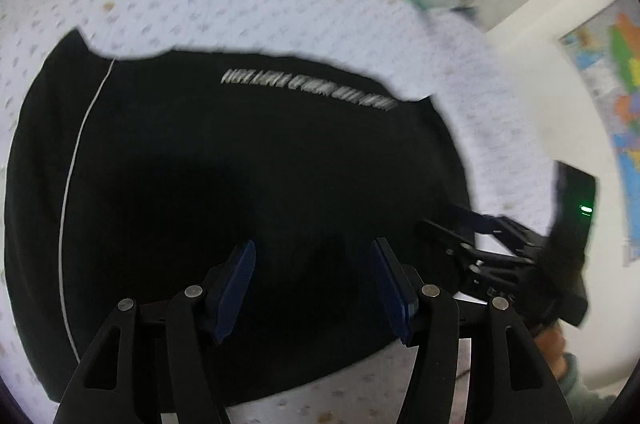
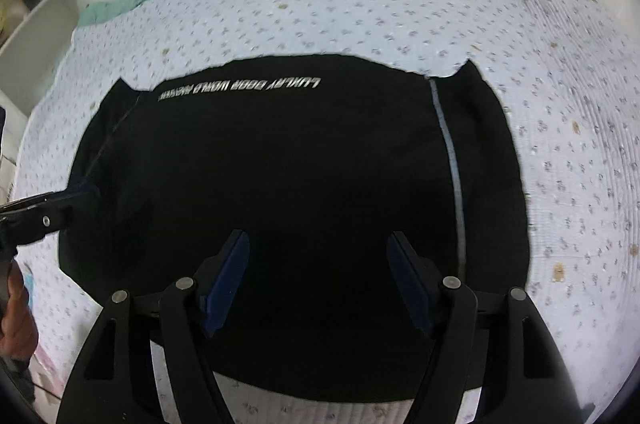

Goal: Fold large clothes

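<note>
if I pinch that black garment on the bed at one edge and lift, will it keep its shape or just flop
Probably flop: the black garment lies flat and limp on the bedspread, already folded into layers, so a one-edge lift would likely undo them. It looks like soft cloth, unlikely to slide or roll. Both the left gripper and right gripper are open above it.

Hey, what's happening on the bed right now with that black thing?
A person is folding a black garment laid flat on a floral bedsheet, using a handheld gripper in each hand. Both the left gripper and the right gripper hang above the cloth with fingers apart and nothing between them. The garment already looks folded into a rough rectangle.
</note>
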Demonstrator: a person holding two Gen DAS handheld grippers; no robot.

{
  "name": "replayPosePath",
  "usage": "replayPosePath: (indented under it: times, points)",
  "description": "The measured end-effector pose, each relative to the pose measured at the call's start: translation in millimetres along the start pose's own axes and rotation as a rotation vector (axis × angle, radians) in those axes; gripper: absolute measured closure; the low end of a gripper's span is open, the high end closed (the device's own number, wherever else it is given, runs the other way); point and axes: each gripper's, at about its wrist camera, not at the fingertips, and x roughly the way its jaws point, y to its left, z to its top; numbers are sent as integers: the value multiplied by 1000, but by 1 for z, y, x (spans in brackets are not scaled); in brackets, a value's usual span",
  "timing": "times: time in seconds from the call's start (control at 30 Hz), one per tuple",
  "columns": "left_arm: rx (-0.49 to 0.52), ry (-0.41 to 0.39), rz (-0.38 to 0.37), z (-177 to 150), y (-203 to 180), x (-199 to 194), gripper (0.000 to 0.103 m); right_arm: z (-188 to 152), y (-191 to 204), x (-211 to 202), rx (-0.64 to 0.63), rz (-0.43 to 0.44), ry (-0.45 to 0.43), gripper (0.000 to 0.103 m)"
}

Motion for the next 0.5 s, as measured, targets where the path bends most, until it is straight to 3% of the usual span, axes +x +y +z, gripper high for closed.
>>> replayPosePath:
  times: [0.07, 0.17, 0.33, 0.43, 0.5]
  points:
    - [-10, 53, 64, -5, 12, 23, 43, -9, 2, 23, -15, -15, 29, 29]
    - [-58, 87, 49, -7, 31, 51, 43, -20, -5, 49, 27, 9, 55, 29]
    - [-81, 93, 29, -4, 35, 45, 43, -24, 1, 54, 0, -26, 46, 28]
    - [-63, 87, -1, 1, 30, 26, 43, -15, -4, 44, 26, 10, 83, 29]
    - [-44, 64, -26, 10, 27, 10, 43, -4, -8, 27, 44, 50, 59, 30]
